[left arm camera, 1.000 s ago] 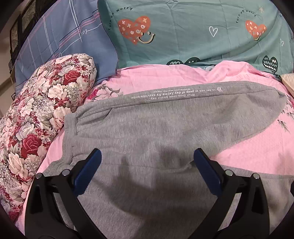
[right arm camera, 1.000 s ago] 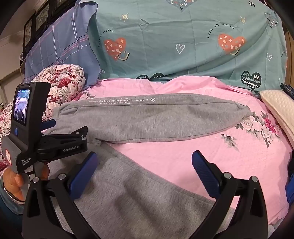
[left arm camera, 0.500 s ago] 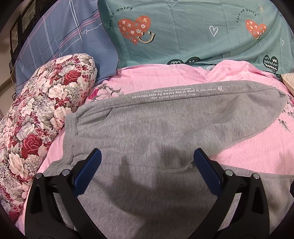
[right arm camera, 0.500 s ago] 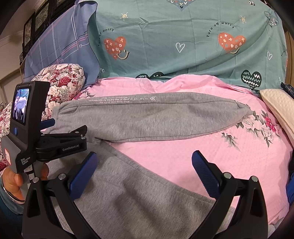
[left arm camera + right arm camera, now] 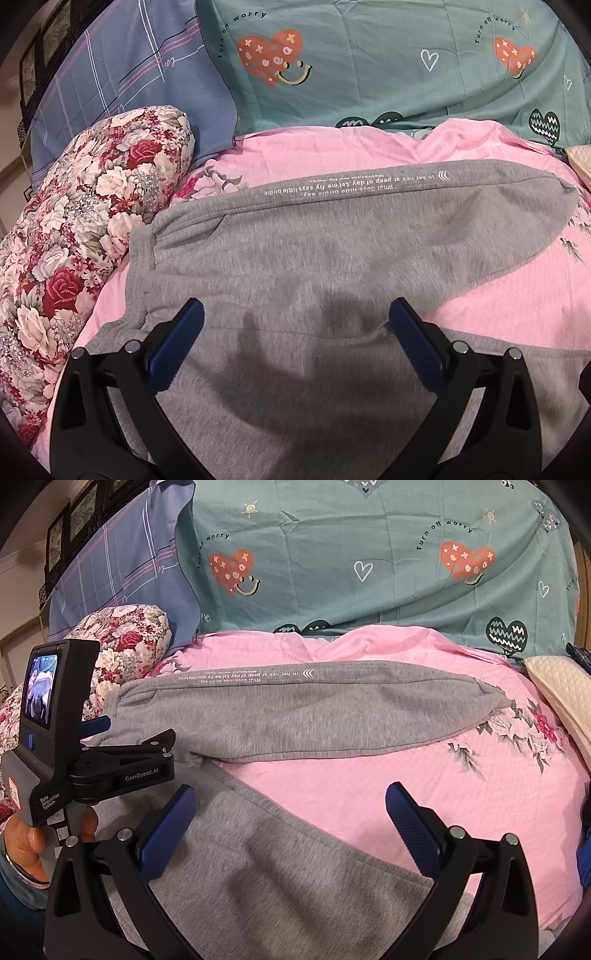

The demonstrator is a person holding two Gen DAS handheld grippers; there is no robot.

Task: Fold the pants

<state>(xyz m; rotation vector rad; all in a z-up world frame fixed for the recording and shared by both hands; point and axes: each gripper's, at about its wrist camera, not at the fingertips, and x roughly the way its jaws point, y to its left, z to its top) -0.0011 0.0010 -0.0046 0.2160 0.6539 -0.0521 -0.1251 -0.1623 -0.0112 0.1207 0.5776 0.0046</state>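
Grey sweatpants (image 5: 332,258) lie spread on the pink bedsheet (image 5: 517,291), waistband at the left, one leg with white lettering stretching right. The other leg (image 5: 277,878) runs toward the camera in the right wrist view, and the far leg (image 5: 295,712) lies across the bed. My left gripper (image 5: 295,314) is open and empty, hovering over the crotch area; it also shows in the right wrist view (image 5: 122,746) at the left. My right gripper (image 5: 290,797) is open and empty above the near leg's edge.
A floral bolster (image 5: 74,258) lies along the left. A blue plaid pillow (image 5: 129,81) and a teal heart-print pillow (image 5: 388,62) stand at the back. A cream pillow (image 5: 557,690) lies at the right edge.
Almost nothing differs; both grippers stay open in place, with the right wrist view shifting very slightly.
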